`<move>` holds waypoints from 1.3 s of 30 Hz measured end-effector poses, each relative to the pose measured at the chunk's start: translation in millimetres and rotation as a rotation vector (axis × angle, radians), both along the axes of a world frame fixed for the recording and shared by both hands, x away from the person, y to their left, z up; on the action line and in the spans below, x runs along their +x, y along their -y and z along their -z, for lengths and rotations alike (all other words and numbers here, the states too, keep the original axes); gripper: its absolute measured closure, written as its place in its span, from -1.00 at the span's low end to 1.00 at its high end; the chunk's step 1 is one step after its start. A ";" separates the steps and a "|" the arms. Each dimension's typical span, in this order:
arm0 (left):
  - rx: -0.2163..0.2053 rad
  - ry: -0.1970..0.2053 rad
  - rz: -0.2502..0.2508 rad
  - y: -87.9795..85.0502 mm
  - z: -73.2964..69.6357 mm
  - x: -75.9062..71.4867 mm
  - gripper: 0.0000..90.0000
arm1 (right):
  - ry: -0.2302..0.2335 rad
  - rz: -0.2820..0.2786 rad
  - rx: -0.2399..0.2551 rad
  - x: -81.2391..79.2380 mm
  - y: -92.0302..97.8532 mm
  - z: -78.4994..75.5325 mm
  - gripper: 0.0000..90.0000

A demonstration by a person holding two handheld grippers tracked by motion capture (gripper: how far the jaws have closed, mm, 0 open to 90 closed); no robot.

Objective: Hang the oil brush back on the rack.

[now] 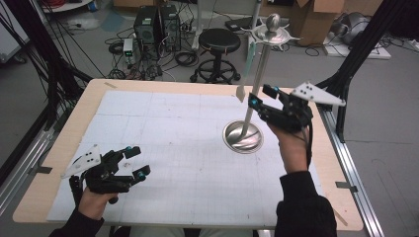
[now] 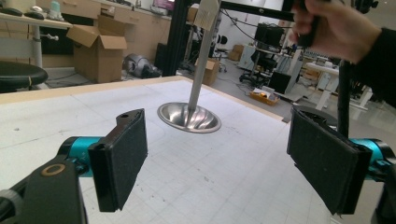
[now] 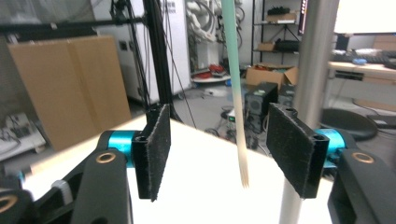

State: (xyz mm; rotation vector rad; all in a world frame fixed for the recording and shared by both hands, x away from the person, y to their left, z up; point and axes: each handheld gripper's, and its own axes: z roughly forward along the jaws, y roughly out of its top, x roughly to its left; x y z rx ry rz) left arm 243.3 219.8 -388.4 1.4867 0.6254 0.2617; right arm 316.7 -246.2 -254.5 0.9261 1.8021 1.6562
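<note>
high view: a metal stand (image 1: 256, 84) is seen upright on the gridded white mat (image 1: 163, 143), its round base (image 1: 242, 137) right of centre; a pale green strip (image 1: 248, 59) is hung from its top; the right gripper (image 1: 263, 101) is held raised beside the pole, jaws apart, nothing clamped; the left gripper (image 1: 132, 160) is held low at the near left, jaws apart; right gripper view: the strip's tip (image 3: 243, 163) is seen between the open pads.

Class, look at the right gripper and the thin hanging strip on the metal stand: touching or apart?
Apart. In the right gripper view the strip hangs between the open jaws of the right gripper, background showing on both sides.
</note>
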 end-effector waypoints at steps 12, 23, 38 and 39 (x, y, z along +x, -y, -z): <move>0.006 -0.007 -0.019 1.5 3.3 4.2 -0.54 | -0.053 0.061 -0.112 -70.5 57.7 111.4 -0.60; 0.008 -0.006 -0.034 2.0 3.3 4.2 -0.54 | -0.059 0.079 -0.059 -103.7 73.4 135.2 -0.63; 0.030 -0.007 -0.025 5.3 4.7 1.8 -0.54 | -0.073 0.068 -0.069 -104.0 69.3 137.9 -0.63; 0.032 -0.008 -0.024 5.2 4.9 1.7 -0.54 | -0.071 0.067 -0.072 -104.1 69.5 137.8 -0.63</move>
